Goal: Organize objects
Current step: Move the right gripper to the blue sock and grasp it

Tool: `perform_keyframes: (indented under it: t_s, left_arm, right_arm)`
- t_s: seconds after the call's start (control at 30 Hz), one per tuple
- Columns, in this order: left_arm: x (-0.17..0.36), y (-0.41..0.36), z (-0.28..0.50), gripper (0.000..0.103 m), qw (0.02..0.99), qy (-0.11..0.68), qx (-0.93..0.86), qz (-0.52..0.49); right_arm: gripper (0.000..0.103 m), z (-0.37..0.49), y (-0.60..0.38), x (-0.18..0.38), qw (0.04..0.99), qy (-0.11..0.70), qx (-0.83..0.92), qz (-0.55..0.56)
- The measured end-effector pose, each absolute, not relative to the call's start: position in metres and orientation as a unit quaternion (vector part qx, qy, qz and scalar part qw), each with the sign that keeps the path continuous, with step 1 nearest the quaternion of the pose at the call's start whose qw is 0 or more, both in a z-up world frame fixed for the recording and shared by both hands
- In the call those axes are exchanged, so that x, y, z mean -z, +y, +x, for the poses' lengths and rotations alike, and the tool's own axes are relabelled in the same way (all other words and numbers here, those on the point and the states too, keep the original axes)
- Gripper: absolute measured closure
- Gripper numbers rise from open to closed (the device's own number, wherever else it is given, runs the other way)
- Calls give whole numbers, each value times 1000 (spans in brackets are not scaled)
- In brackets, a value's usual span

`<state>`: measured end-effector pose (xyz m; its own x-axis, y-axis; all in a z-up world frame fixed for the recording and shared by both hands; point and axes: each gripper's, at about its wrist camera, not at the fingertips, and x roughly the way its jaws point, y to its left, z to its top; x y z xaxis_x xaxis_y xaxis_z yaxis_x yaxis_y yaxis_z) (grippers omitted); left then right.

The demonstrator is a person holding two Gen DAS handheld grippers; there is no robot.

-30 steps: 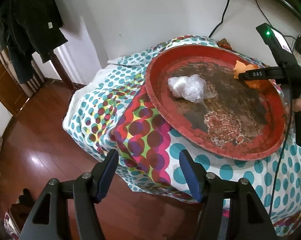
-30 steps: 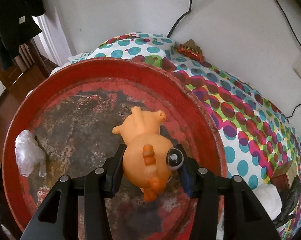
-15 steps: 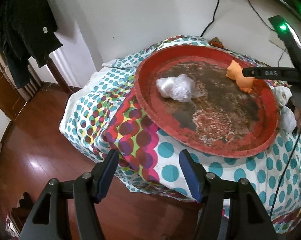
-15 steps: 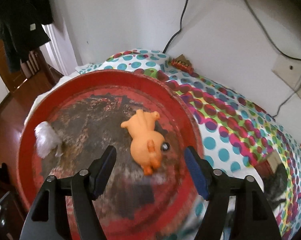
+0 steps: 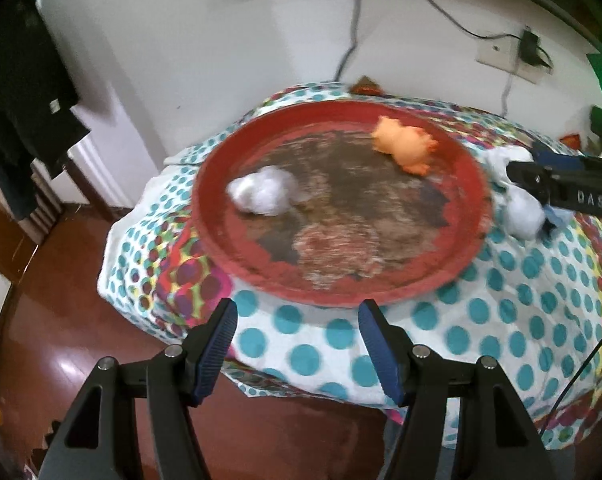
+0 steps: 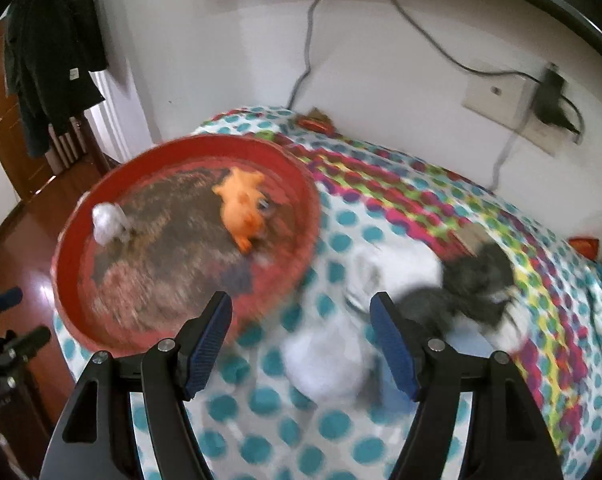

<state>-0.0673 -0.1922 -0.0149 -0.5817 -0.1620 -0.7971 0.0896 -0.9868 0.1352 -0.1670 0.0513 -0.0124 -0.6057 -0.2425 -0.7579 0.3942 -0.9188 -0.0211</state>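
The red tray (image 5: 467, 184) lies on the dotted cloth (image 5: 501, 312) in the middle of the left wrist frame, its near rim just above the left claw (image 5: 297, 344), whose blue pads stand wide apart around nothing, out past the cloth's lower edge over the wooden floor (image 5: 53, 312). In the right wrist frame the right claw (image 6: 301, 340) hangs with its pads apart and nothing gripped, over a blurred white wad (image 6: 325, 364) on the cloth right of the tray (image 6: 305, 184). The orange toy animal (image 6: 241, 208) lies on its side in the tray's upper right part. A crumpled clear plastic bag (image 5: 261, 192) rests at the tray's left side, well apart from the toy (image 5: 405, 146). To the right in the right wrist frame lies a dark grey bundle (image 6: 473, 276), blurred, with a brown box (image 6: 471, 236) just above it. Cables (image 6: 305, 60) hang down the white wall behind
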Motion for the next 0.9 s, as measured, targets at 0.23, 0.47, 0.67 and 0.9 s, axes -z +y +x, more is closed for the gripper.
perform_keyframes:
  t_s: [0.23,0.47,0.67,0.9]
  left_arm:
    - [24,-142,-63,38,27,-81,885,458]
    - [36,-104,-57,38,-14,-96,879,467]
    - [45,-86,-54,38,-29,-116,872,474]
    - [48,-86,-56,38,-31,-114,869,480]
  right_arm:
    - [33,-152,122,29,134,61,895,420]
    - [32,-147,167,52,120,-9,891,437]
    - [24,-150,157,61,117,-29,889,443]
    - [23,-177,151,70,70,-97,882,456]
